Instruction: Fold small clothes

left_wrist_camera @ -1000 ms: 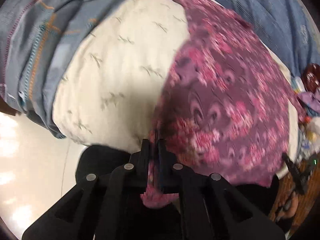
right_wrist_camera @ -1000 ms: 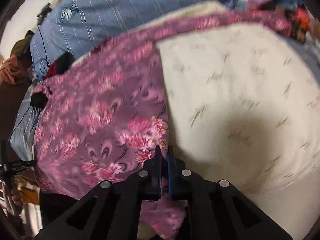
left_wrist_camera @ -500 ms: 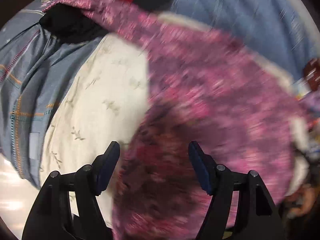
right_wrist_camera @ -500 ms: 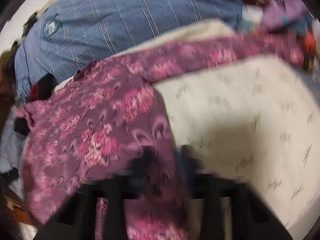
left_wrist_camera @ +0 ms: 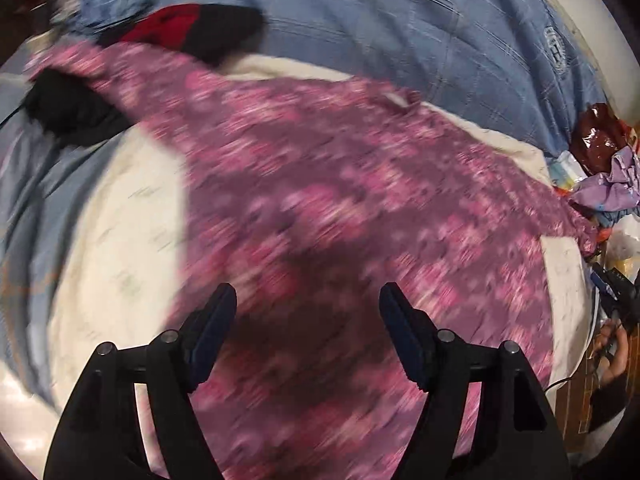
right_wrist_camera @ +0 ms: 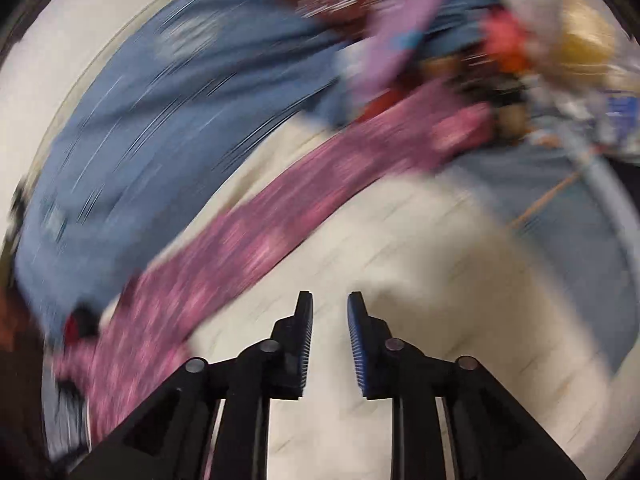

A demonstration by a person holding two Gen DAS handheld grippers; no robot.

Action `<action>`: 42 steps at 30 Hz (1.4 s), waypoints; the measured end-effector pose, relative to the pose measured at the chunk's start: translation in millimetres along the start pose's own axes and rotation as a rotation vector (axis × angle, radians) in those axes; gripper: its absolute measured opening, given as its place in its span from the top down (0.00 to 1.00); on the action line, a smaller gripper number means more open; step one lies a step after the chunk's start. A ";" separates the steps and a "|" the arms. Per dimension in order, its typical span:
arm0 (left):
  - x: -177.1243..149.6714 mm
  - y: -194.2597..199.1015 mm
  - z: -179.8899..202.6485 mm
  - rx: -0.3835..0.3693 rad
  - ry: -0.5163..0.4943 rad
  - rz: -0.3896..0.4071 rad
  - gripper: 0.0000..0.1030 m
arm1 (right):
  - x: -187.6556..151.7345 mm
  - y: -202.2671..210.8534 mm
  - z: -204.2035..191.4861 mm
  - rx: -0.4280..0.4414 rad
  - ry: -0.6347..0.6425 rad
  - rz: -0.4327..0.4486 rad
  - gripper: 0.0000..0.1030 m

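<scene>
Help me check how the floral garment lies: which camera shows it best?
The left wrist view: the purple floral garment fills its middle, spread over the cream cover, though blurred. The right wrist view catches only a blurred diagonal strip of it, left of the open right gripper.

The purple floral garment is thin, soft, matt cloth, lying on a cream cloth cover that looks smooth and matt with a faint sparse print. The blue sheet behind is woven cloth with fine pale stripes, and the dark brown wrapper at the right is glossy and crinkled. The left tool is matt black plastic with small shiny metal pins, and its pads look like dull blue rubber.
</scene>
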State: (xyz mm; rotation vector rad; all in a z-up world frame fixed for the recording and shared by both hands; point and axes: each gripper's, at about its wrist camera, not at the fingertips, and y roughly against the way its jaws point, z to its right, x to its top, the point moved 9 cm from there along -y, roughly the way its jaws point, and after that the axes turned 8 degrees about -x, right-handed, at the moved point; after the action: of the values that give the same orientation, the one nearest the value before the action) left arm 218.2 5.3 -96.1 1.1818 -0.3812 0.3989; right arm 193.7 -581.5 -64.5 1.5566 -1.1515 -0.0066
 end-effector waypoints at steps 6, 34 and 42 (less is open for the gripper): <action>25.9 -62.9 47.3 -0.070 0.007 -0.063 0.28 | 54.7 -51.0 40.7 -0.017 -0.187 -0.002 0.61; 76.1 -88.9 23.7 -0.151 0.020 0.008 0.28 | -25.2 -20.7 -219.4 0.100 0.274 0.057 0.91; 86.3 -74.3 -5.3 -0.145 0.081 0.015 0.28 | -124.7 -41.4 -331.3 0.184 0.442 -0.062 0.91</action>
State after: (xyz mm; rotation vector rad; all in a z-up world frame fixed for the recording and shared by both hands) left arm 330.0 -5.3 -116.0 1.0186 -0.3437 0.4239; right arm 340.9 -257.5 -46.1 1.6481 -0.7693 0.3935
